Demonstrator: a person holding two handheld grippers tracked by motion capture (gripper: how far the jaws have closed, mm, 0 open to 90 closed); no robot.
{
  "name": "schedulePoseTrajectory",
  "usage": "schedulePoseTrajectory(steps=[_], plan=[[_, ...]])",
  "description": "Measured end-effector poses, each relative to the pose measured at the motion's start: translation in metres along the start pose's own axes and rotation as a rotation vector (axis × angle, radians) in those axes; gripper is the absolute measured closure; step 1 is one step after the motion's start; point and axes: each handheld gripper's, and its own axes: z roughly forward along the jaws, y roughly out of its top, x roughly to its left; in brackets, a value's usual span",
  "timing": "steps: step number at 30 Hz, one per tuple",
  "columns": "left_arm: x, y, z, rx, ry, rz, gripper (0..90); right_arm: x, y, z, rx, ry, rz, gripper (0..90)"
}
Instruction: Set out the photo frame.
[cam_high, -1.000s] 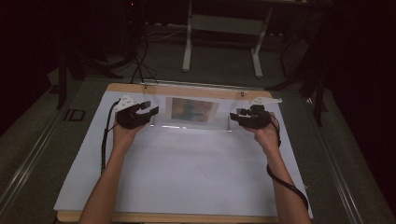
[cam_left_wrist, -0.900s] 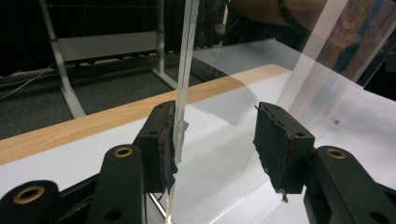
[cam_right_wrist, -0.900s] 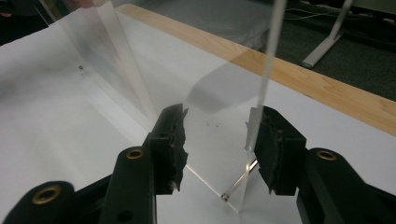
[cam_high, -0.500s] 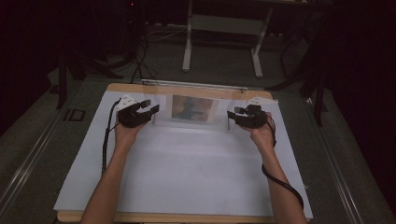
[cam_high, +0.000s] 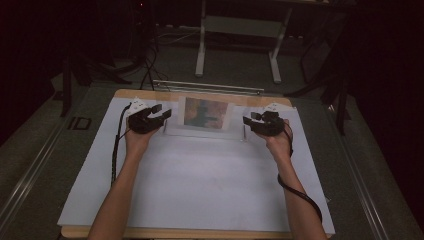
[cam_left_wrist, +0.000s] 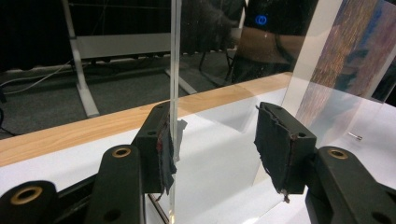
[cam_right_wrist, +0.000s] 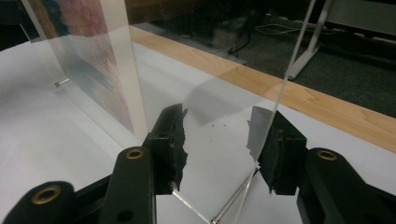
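So I've got both grippers parked at the ends of this clear acrylic picture frame (cam_high: 205, 116) standing near the far edge of the white mat (cam_high: 200, 185). It stands upright, a printed picture (cam_high: 206, 112) sandwiched in the middle.

Left gripper (cam_high: 161, 113): fingers are spread wide, not clamped. In the left gripper view the edge of a clear sheet (cam_left_wrist: 173, 93) stands between the fingers, touching or just beside the left pad (cam_left_wrist: 164, 151), while the right pad (cam_left_wrist: 275, 149) is well apart from it. So the panel is inside the jaws but nothing's squeezing it.

Right gripper (cam_high: 250, 120): same deal, mirrored. Fingers apart, the clear panel's edge (cam_right_wrist: 280, 93) sits right up against the right-hand pad (cam_right_wrist: 275, 149), and the left-hand pad (cam_right_wrist: 170, 140) is off it with a gap. The picture part is off beyond that left-hand finger.

My read on why it's set up like this: straddling both ends at once lets me close both grips together and lift the frame level, instead of tipping it from one side. Slippery acrylic, thin edge, so I'd want the pads square before closing.
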Motion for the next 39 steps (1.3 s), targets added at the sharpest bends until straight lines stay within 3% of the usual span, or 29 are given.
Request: schedulePoseTrajectory(steps=[19, 39], plan=[[0.004, 0.005, 0.013, 0.014, 0.033, -0.044, 48.1, -0.009, 0.003, 0.012, -0.013, 0.0, 0.051, 53.6], [-0.005, 0.006, 0.005, 0.029, 0.039, -0.068, 47.4, -0.004, 0.002, 0.002, 0.001, 0.003, 0.054, 54.1]])
